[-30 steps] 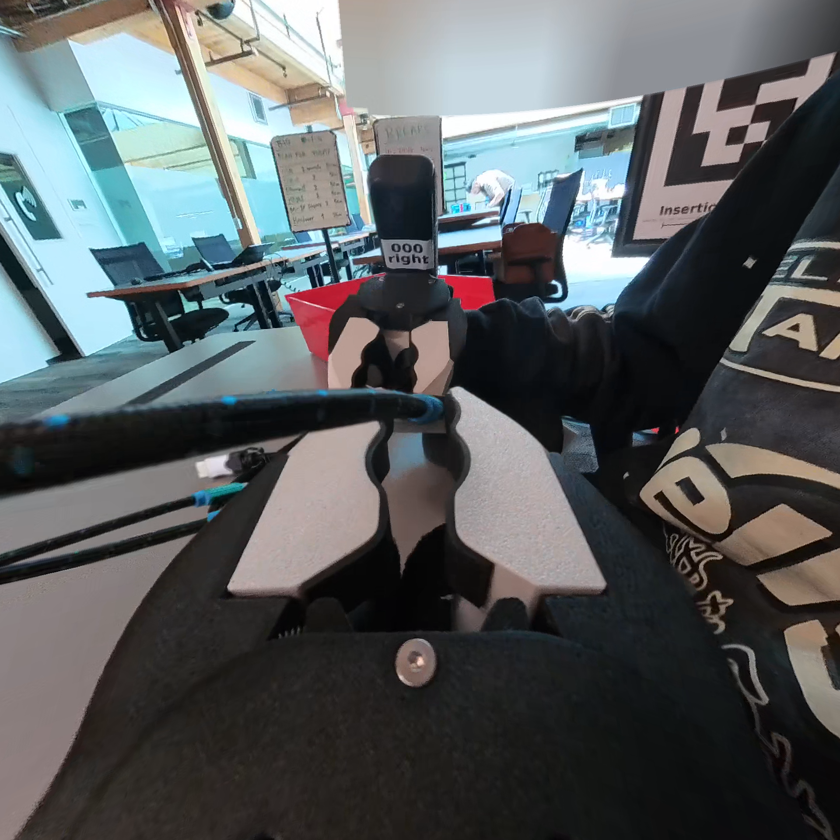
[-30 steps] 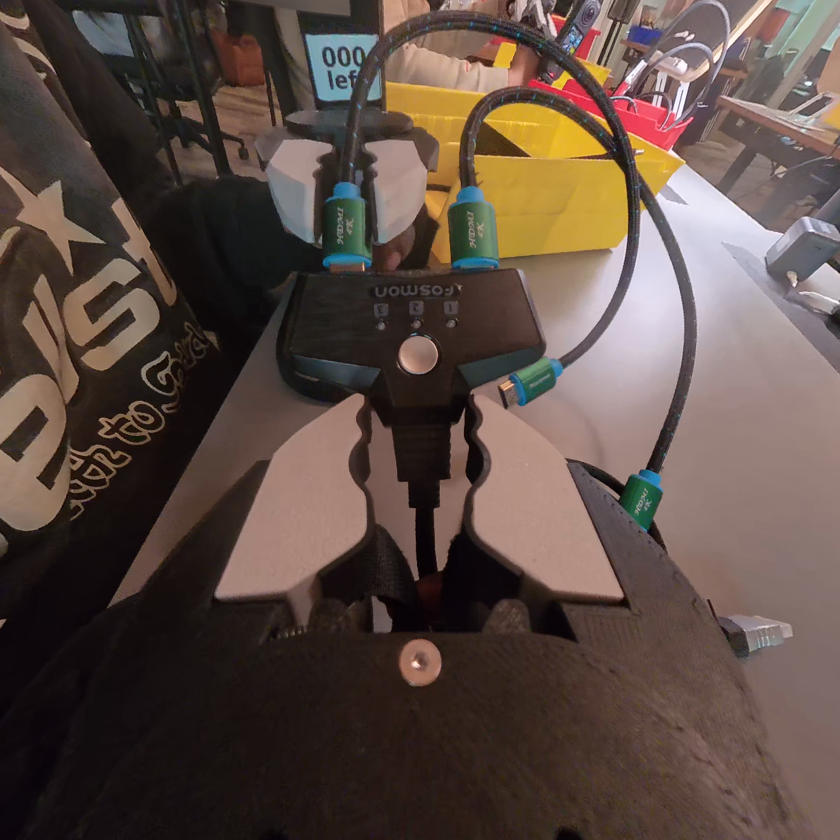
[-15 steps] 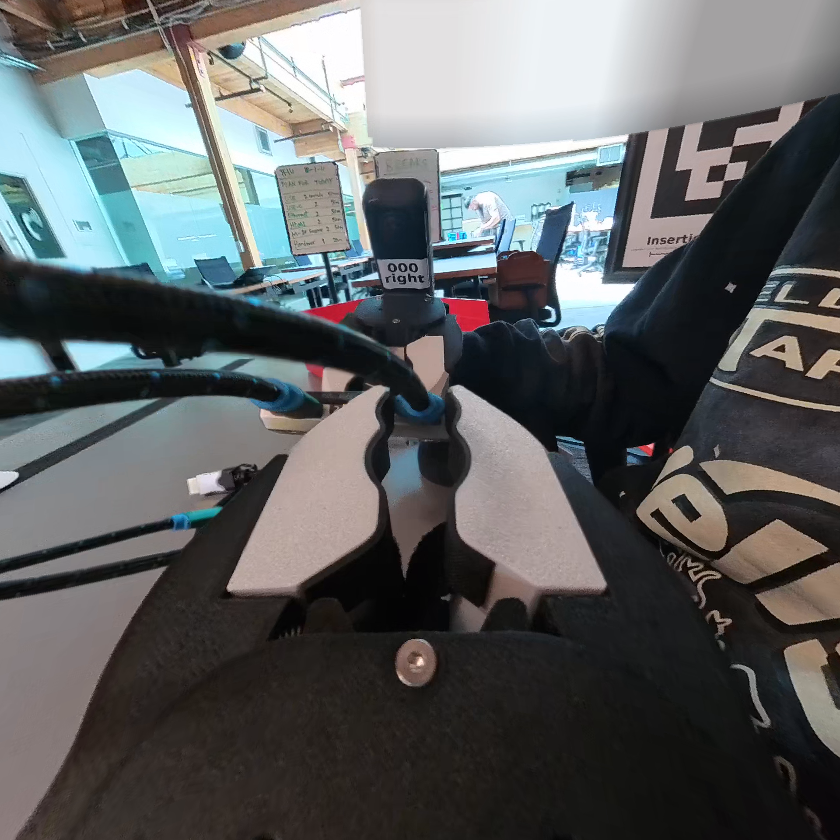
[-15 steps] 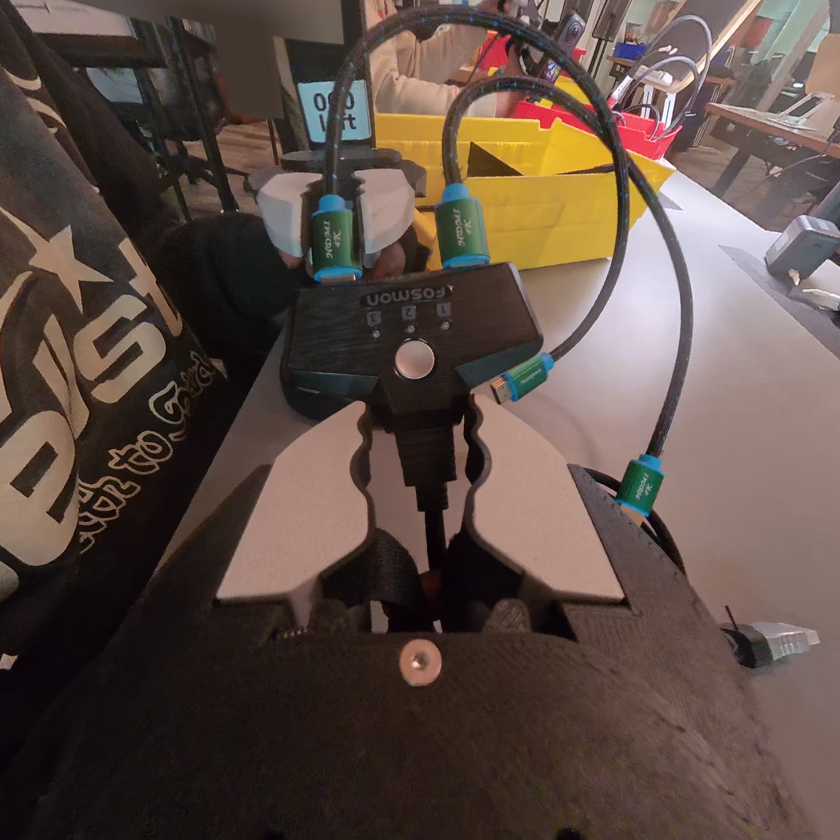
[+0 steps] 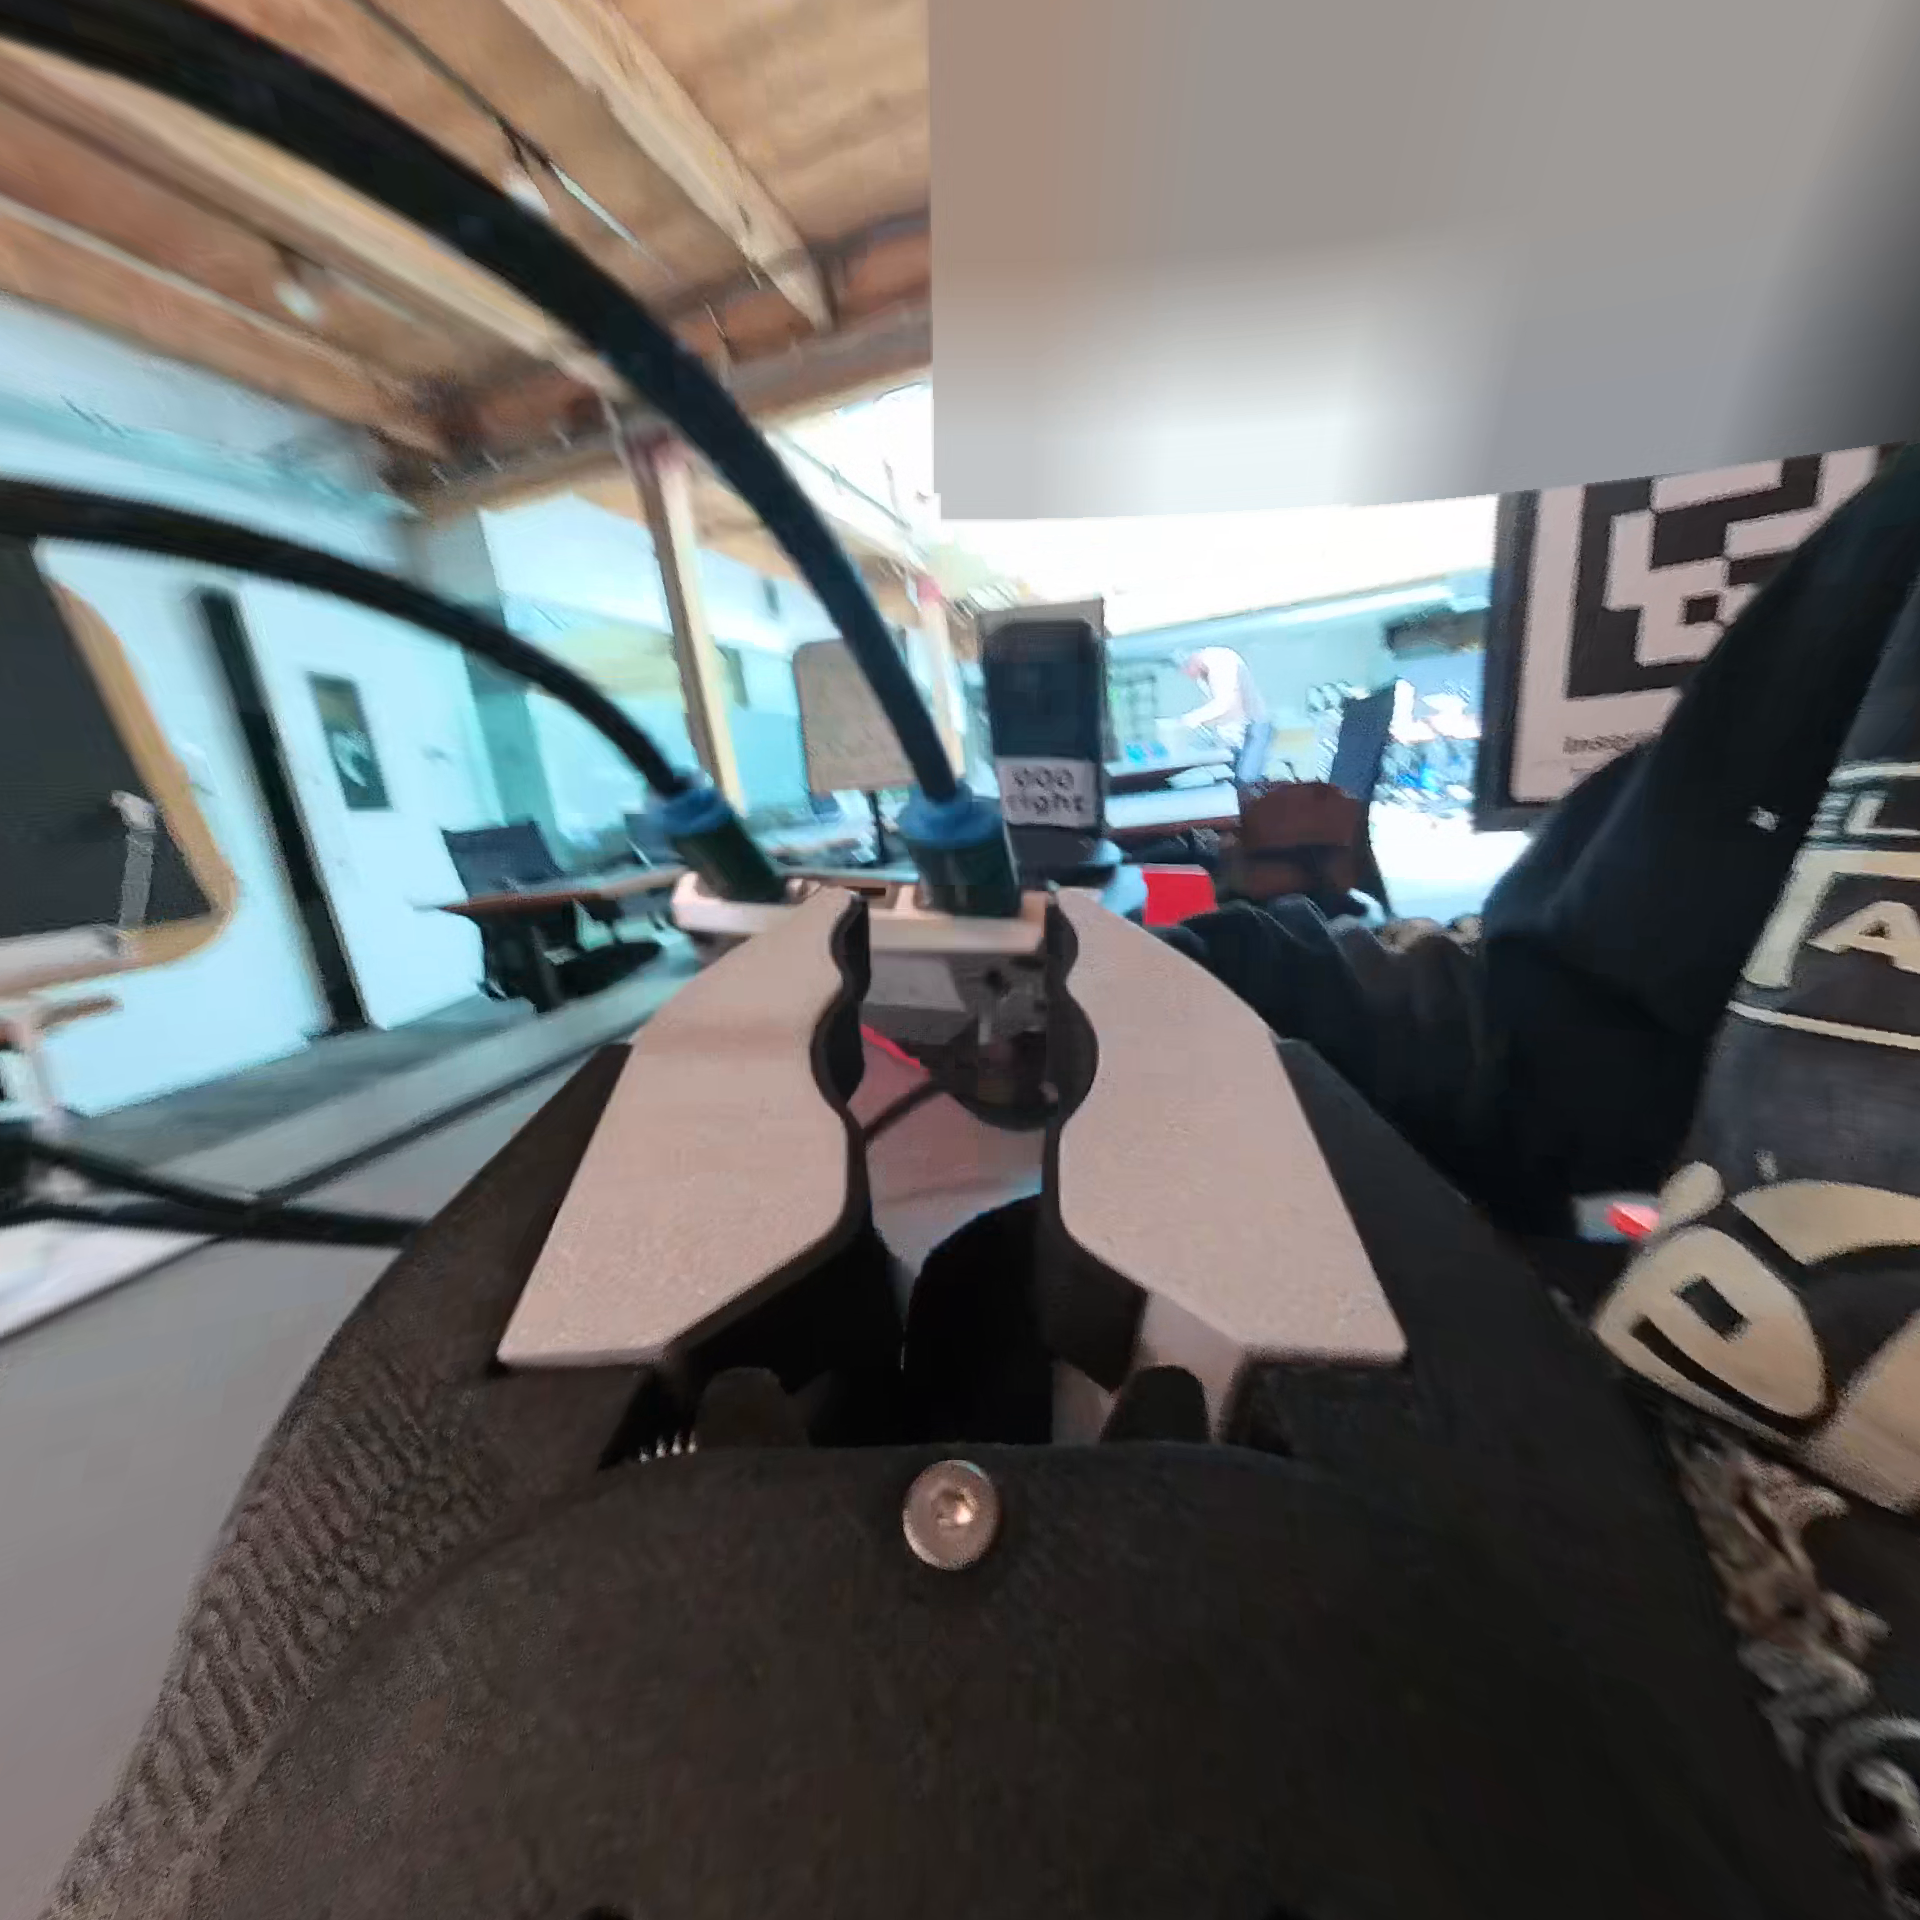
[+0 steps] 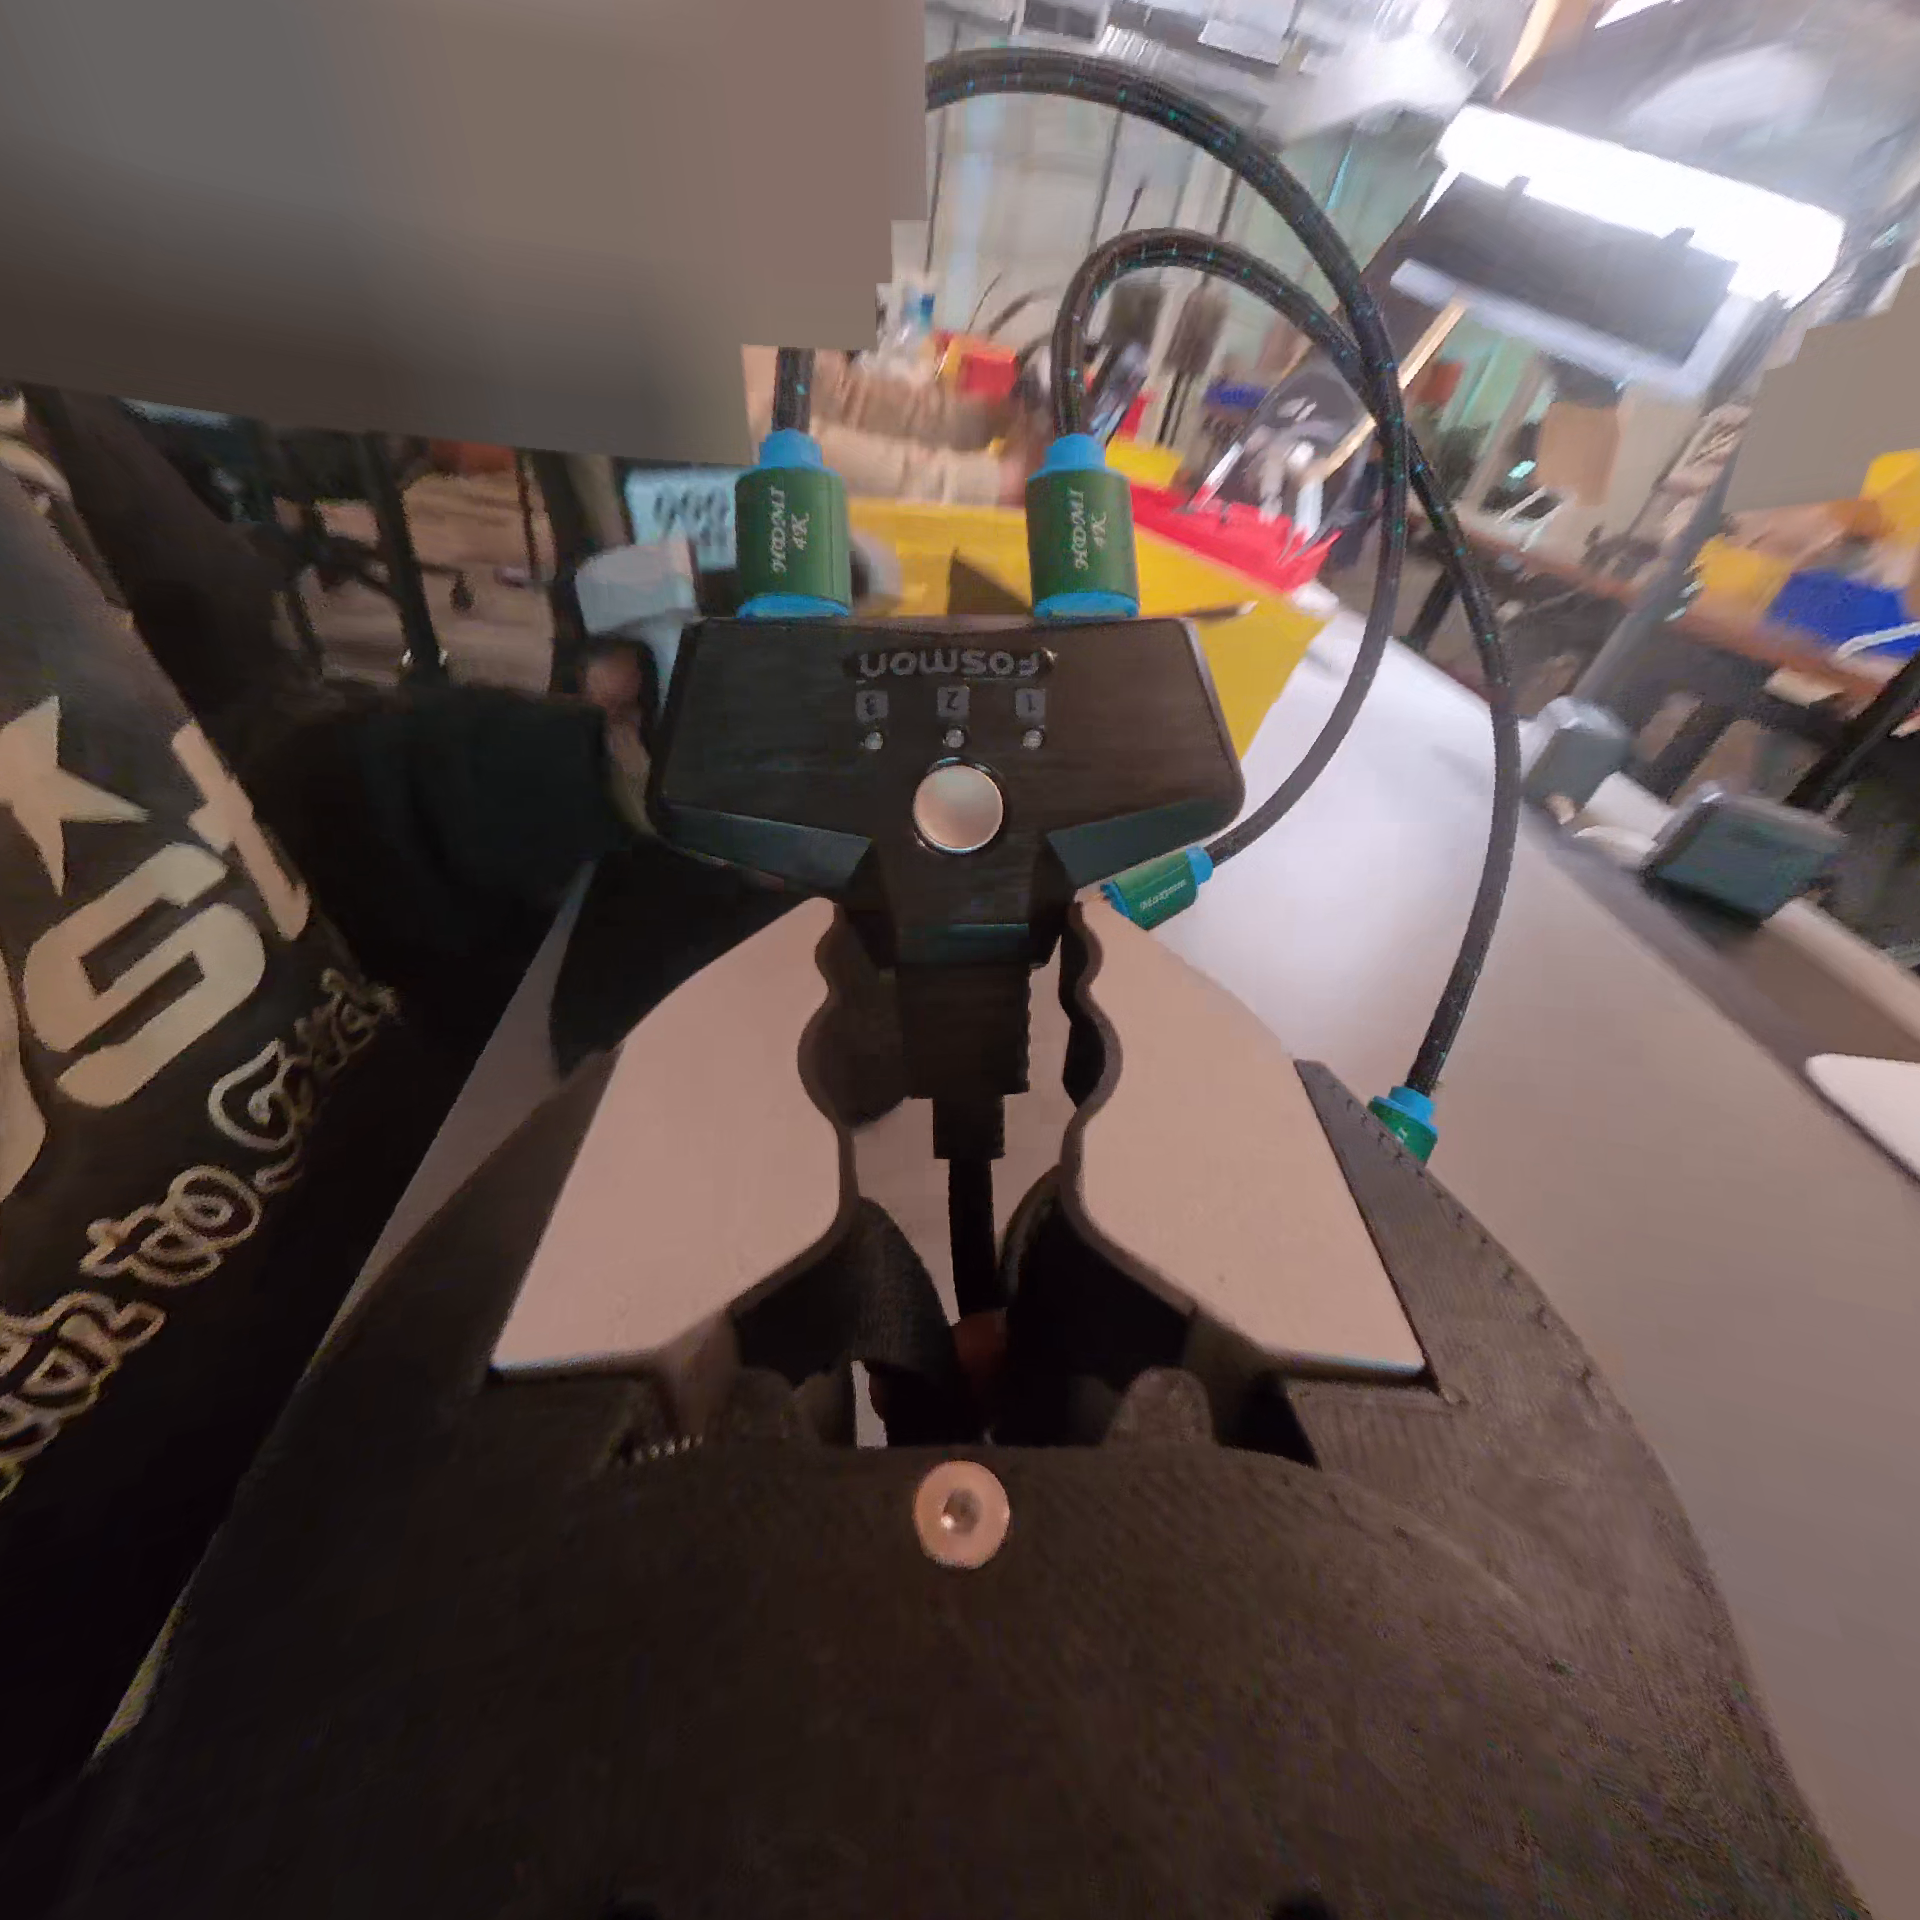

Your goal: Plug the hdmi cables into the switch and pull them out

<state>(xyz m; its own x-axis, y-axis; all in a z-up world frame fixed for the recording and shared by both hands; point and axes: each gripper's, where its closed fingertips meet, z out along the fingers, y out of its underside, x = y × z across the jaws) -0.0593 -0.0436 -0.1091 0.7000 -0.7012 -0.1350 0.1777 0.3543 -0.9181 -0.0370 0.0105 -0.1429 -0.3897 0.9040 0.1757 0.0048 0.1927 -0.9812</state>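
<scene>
Black HDMI switch (image 6: 951,743) lifted over the grey counter (image 6: 1558,1195) edge, right gripper (image 6: 951,940) clamped on its stem, two green-and-blue plugs (image 6: 795,535) seated in its far side, left gripper (image 5: 954,920) fingers narrowly parted around one plug (image 5: 961,857), grip itself unclear.

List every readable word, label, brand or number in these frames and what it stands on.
Writing is not quoted; these bear it.
Black switch: raised mark, three marked squares.
Left green plug, right green plug: pale lettering.
White sticker: blurred.
Black-and-white marker board: caption cut off.
</scene>
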